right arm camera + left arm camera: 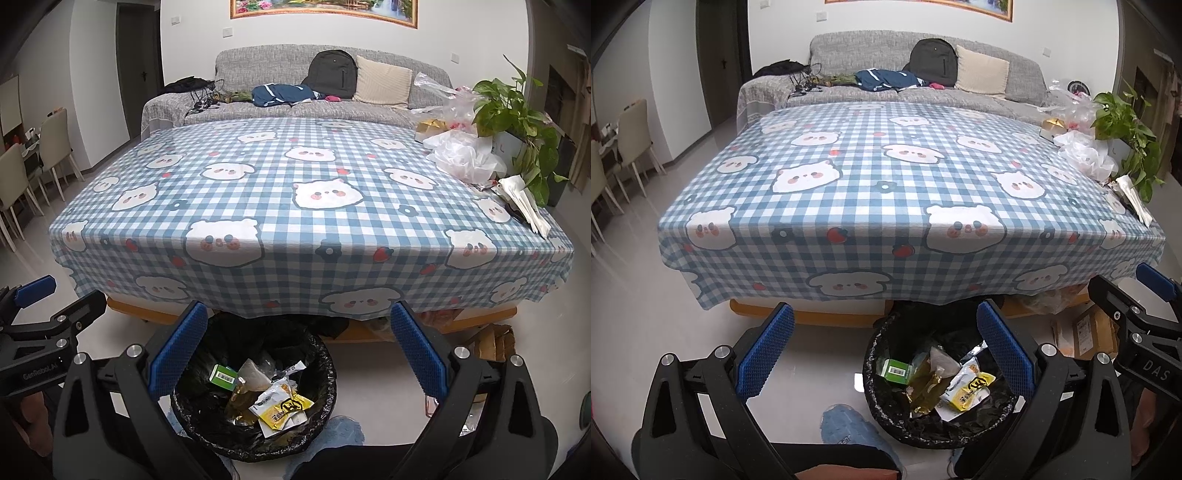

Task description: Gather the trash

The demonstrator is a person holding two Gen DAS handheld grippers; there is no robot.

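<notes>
Left wrist view, from left to right: the left gripper (884,350) hangs low over the pale floor with its blue-padded fingers (764,350) spread wide and nothing between them. Its right finger overlaps the rim of a round bin (886,417) lined with a black bag, which stands on the floor just in front of the table's checked cloth (886,184). Inside the bin lie a small green box (895,369), a crumpled olive-gold wrapper (925,387) and a white and yellow snack packet (967,387), all heaped together. At the far right edge the right gripper (1137,291) shows from the side.

Right wrist view: the right gripper (299,354) is likewise spread apart and empty, its left finger in front of the bin's (207,417) near rim, the same trash piled within. On the table's far right edge sit loose white plastic bags (465,155), folded white paper (524,203) and a potted plant (517,110).
</notes>
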